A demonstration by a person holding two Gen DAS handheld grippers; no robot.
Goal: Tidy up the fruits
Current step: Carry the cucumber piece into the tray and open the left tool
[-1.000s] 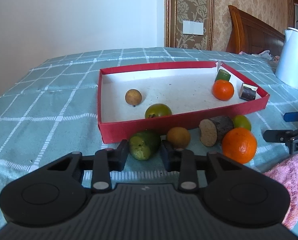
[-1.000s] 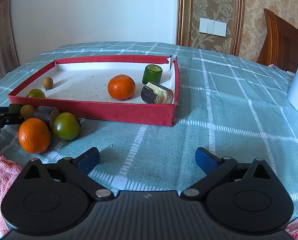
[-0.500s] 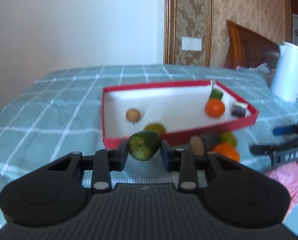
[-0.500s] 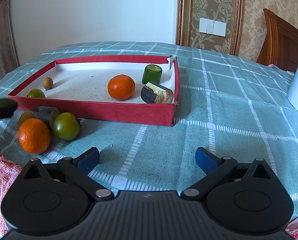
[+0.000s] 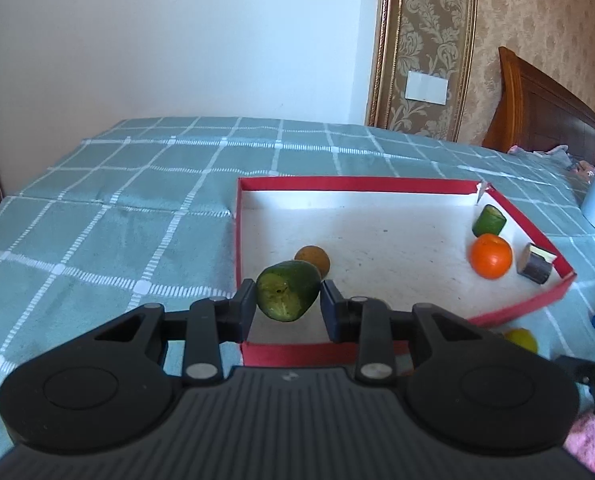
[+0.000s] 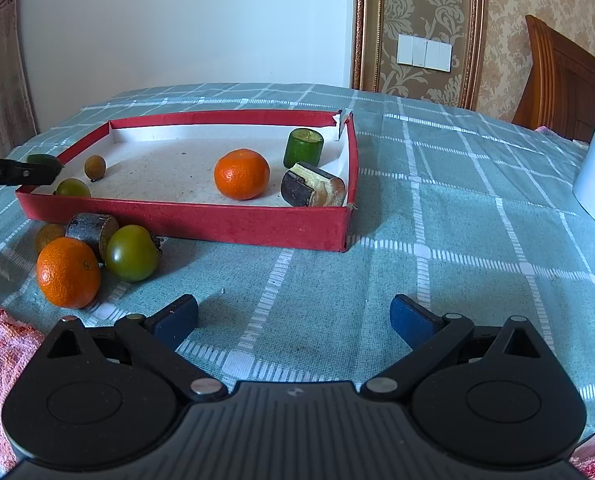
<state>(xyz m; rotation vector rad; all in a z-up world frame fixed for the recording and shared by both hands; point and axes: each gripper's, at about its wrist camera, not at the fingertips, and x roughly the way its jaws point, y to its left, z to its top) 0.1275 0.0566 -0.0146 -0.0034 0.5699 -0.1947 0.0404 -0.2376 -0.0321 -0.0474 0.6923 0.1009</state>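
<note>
Item: green fruit [image 5: 288, 296], oblong, cut or stem end facing the camera, clamped between the pads of the left gripper [image 5: 288, 307] and held in the air. Position: over the near-left corner of the red tray [image 5: 353, 183], long axis running forward into the tray; a small brown fruit [image 5: 312, 259] lies just beyond it on the tray floor. Judged next move: lower and let go. Right gripper [image 6: 293, 320]: jaws spread wide, empty, over the checked surface [image 6: 437, 216], well apart from the tray.
</note>
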